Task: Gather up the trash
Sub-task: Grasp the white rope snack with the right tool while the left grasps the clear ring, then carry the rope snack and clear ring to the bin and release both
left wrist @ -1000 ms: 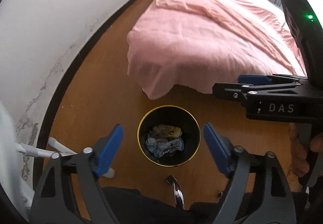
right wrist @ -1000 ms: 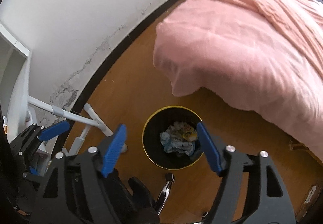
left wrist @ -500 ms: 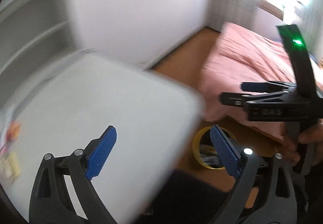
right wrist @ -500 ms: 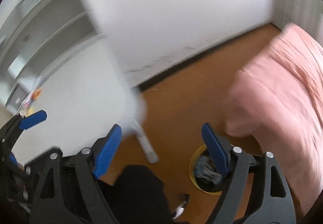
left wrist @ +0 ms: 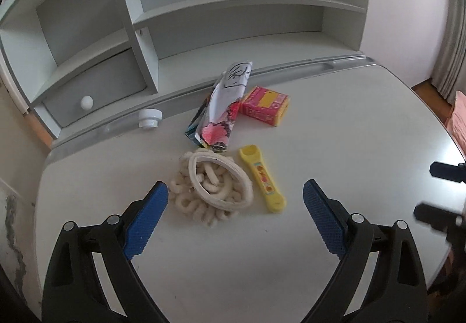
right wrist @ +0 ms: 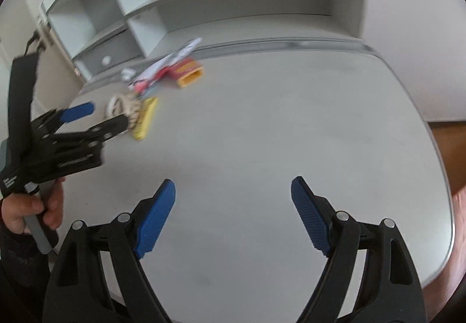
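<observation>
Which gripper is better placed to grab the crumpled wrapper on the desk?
Left. The left gripper faces the crumpled wrapper with open jaws; the right gripper, also open, points at bare desk, the pile off to its side.

Smooth matt desk [left wrist: 262, 264]; knitted cloth [left wrist: 204, 194]; probably glossy paper wrapper [left wrist: 224, 107].

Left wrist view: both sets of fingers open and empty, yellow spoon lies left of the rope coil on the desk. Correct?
Not quite. The yellow spoon lies right of the rope coil, not left, as the left wrist view shows. The rest holds: left gripper and right gripper are open and empty over the desk.
</observation>
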Action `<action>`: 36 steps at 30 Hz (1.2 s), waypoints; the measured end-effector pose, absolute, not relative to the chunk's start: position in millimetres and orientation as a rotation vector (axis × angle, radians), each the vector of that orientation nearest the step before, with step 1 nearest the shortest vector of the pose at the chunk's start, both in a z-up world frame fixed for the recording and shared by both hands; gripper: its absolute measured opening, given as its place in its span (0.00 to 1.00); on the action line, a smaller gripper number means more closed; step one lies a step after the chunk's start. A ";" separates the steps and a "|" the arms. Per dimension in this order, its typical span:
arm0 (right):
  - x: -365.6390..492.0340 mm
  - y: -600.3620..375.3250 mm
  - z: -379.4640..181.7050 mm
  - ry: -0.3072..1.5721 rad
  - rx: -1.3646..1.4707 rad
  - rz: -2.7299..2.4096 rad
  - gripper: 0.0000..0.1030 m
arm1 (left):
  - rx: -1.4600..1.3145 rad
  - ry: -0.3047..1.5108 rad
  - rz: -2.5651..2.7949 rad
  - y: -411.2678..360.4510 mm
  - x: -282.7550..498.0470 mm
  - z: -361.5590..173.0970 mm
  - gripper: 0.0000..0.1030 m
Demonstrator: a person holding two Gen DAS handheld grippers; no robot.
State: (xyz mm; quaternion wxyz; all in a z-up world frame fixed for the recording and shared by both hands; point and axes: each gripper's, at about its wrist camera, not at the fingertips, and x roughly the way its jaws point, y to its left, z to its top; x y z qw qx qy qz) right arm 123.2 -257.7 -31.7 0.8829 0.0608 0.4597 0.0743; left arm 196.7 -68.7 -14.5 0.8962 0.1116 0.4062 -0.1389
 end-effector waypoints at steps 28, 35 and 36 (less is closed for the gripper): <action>241.7 -60.6 -48.1 1.023 -0.183 0.420 0.69 | -0.029 0.852 -0.121 87.2 146.9 2.6 0.42; 232.1 -66.7 -40.0 1.012 -0.170 0.394 0.28 | -0.041 0.853 -0.137 86.0 137.9 1.8 0.42; 227.1 -70.7 -35.2 0.998 -0.172 0.391 0.28 | -0.041 0.850 -0.147 82.8 137.4 2.8 0.42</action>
